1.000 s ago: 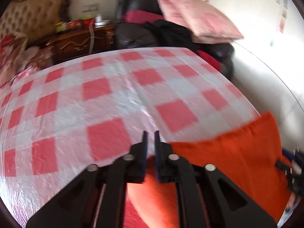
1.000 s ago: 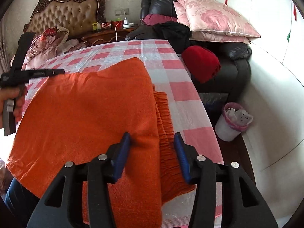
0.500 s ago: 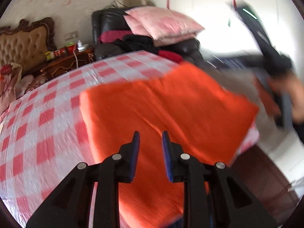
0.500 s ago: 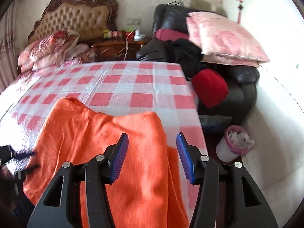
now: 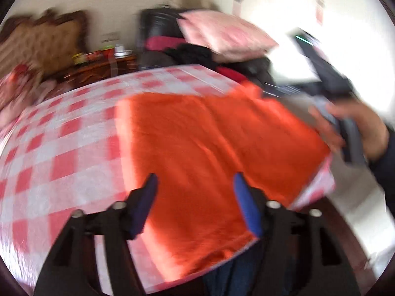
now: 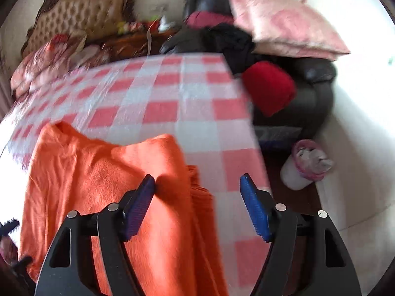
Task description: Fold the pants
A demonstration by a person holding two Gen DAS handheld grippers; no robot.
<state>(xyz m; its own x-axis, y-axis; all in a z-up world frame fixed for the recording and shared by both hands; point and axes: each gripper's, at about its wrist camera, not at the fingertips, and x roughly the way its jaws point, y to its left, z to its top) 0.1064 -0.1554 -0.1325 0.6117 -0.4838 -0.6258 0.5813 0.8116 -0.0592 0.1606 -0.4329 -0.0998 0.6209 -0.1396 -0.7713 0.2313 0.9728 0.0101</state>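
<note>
the orange pants (image 5: 209, 153) lie in a flat, doubled-over slab on the checked tablecloth (image 5: 61, 148), hard up against the near edge of the table, and to my eye a fold has just been laid down and both tools are letting go of it. the left gripper (image 5: 195, 197) has its blue jaws spreading apart as i watch, nothing clamped in them; the cloth sits below and ahead of the tips, running out forward and to the right of them, with the near hem under the tool. the right gripper (image 6: 197, 197) is likewise opening, jaws wide with no cloth caught; its left pad hangs over the right-hand part of the pants (image 6: 111, 197), a ribbed edge just below the gap, and its right pad is out over bare tablecloth (image 6: 197, 113). in the left view the person's hand (image 5: 355, 128) on the other tool shows blurred at the far right corner of the garment.

whether another fold is wanted i can't say for sure, but the slab looks wide. if so, the next move calls for each tool to drop onto one short edge, pinch all layers together and carry that edge over squarely, so the stack doesn't skew or slide off the table's near side.
</note>
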